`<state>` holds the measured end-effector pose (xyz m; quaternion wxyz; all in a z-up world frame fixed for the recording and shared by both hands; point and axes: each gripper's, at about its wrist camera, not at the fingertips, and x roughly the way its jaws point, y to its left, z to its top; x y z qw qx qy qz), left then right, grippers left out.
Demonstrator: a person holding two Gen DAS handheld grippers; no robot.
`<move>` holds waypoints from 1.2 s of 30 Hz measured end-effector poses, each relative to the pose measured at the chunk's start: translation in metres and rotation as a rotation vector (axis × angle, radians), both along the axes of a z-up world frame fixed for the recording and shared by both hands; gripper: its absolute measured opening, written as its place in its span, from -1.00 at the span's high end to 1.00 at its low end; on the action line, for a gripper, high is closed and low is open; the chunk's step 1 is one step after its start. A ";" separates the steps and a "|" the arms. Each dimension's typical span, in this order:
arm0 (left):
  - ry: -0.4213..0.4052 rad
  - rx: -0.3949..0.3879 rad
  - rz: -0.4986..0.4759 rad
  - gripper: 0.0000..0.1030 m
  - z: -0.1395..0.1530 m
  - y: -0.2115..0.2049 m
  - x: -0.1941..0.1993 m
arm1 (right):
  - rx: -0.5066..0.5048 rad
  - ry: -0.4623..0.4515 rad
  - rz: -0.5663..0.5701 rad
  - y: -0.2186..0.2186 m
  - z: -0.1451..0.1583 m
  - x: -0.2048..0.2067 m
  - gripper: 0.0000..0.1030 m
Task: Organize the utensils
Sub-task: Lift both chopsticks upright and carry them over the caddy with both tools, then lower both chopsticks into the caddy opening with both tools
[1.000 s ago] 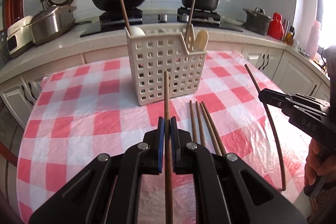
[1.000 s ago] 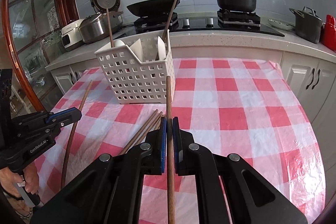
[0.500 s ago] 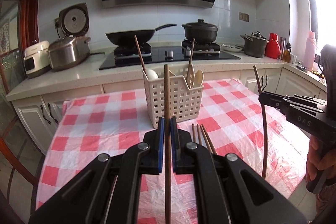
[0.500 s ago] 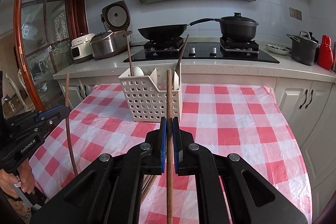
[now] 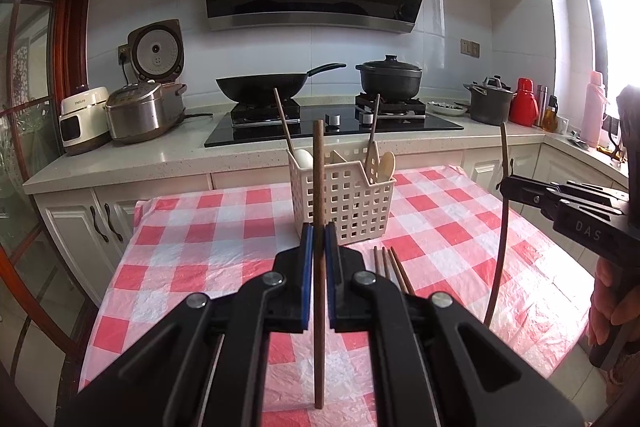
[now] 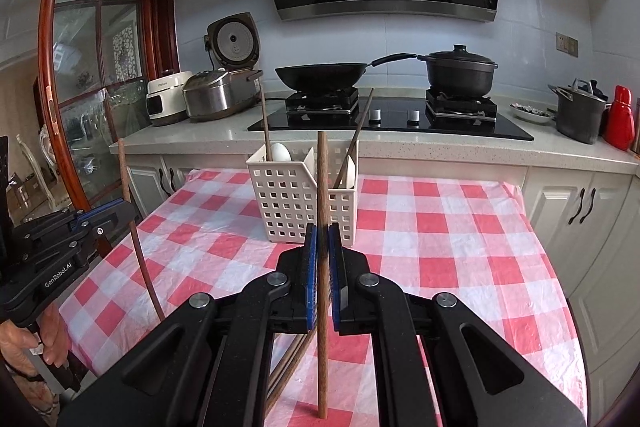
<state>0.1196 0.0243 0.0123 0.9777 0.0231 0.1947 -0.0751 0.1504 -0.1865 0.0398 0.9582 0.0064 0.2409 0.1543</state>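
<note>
My left gripper (image 5: 319,231) is shut on a brown chopstick (image 5: 319,167), which stands upright in front of the white slotted basket (image 5: 352,205). My right gripper (image 6: 322,231) is shut on a second upright chopstick (image 6: 322,179), a little short of the same basket (image 6: 286,205). The basket holds a white spoon (image 5: 303,158), wooden spoons (image 5: 386,167) and two leaning chopsticks. Several loose chopsticks (image 5: 390,267) lie on the checked tablecloth (image 5: 208,247) before the basket. Each view shows the other gripper at its side: the right gripper (image 5: 510,187) and the left gripper (image 6: 120,211).
Behind the table runs a counter (image 5: 132,163) with a hob, a wok (image 5: 260,87), a black pot (image 5: 388,81), two rice cookers (image 5: 140,111), a grey pot (image 5: 490,103) and a red flask (image 5: 524,107). A glass-fronted cabinet (image 6: 92,87) stands at the left. White cupboard doors (image 6: 580,211) flank the table.
Both grippers have risen and drawn back from the basket, each still holding its chopstick. The basket now looks smaller and farther, and more of the wall and hood shows.
</note>
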 end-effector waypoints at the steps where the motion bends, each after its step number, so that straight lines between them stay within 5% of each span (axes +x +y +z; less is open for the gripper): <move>1: -0.003 0.001 0.002 0.88 0.000 0.000 0.000 | 0.000 -0.001 0.001 0.000 0.000 0.000 0.88; 36: -0.060 -0.005 -0.026 0.88 0.032 -0.005 0.019 | -0.021 -0.105 0.029 0.014 0.038 0.020 0.88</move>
